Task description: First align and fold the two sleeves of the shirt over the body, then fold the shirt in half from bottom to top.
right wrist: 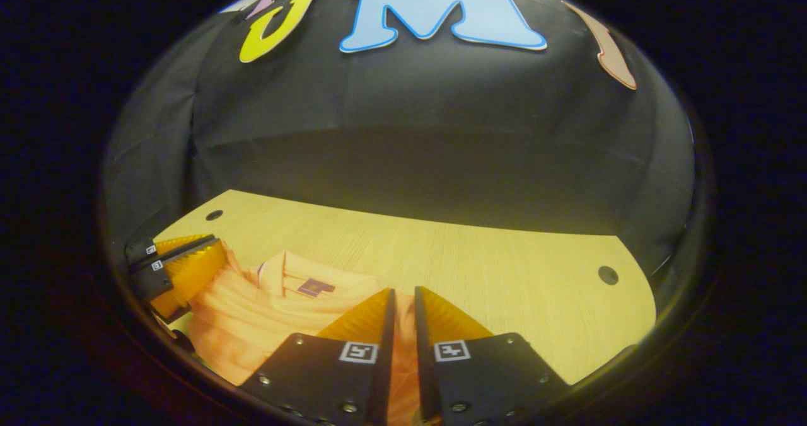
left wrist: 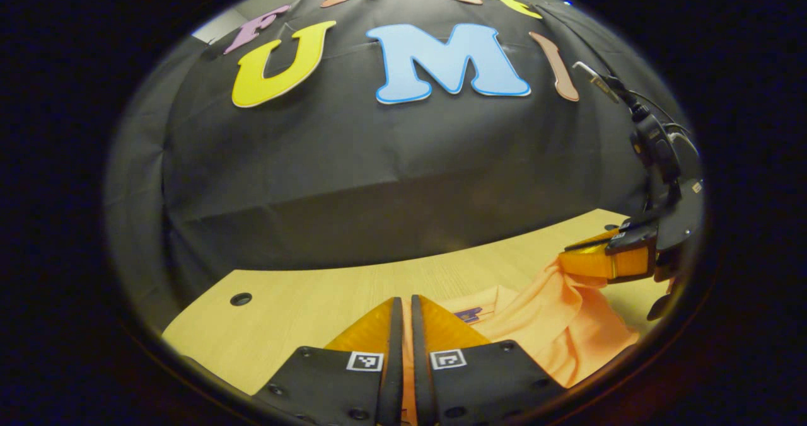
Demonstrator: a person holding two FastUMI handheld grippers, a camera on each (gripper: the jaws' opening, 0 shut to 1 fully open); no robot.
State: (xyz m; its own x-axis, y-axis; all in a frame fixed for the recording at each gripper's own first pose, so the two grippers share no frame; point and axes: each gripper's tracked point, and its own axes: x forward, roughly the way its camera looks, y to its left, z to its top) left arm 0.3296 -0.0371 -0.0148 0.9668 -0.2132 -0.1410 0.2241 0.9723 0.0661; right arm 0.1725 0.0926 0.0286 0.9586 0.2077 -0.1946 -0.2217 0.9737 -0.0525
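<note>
in the left gripper view, a pale wooden tabletop (left wrist: 302, 300) with a small round dark hole (left wrist: 241, 299) near its left corner runs under the black cloth wall (left wrist: 378, 180). at the bottom middle the left gripper (left wrist: 406, 312) has its two fingers drawn close, with only a thin slot between them, and a strip of orange cloth shows in that slot, so it appears pinched on the fabric. just right of it lies the orange short-sleeved shirt (left wrist: 555, 325), bunched and lifted in folds, with a small dark printed patch (left wrist: 468, 314) near the collar. at the far right edge the right gripper (left wrist: 570, 259) holds a raised peak of the same shirt, fingers pressed together on it. in the right gripper view, the left gripper (right wrist: 217, 256) sits at the left edge with its fingers closed on the shirt's (right wrist: 252, 319) corner; the shirt spreads rightward across the table (right wrist: 504, 275), its collar and dark patch (right wrist: 315, 287) facing up. the right gripper (right wrist: 403, 306) at bottom centre has a narrow gap between its fingers, with orange cloth caught in it. a second round hole (right wrist: 608, 275) marks the table's right end.
</note>
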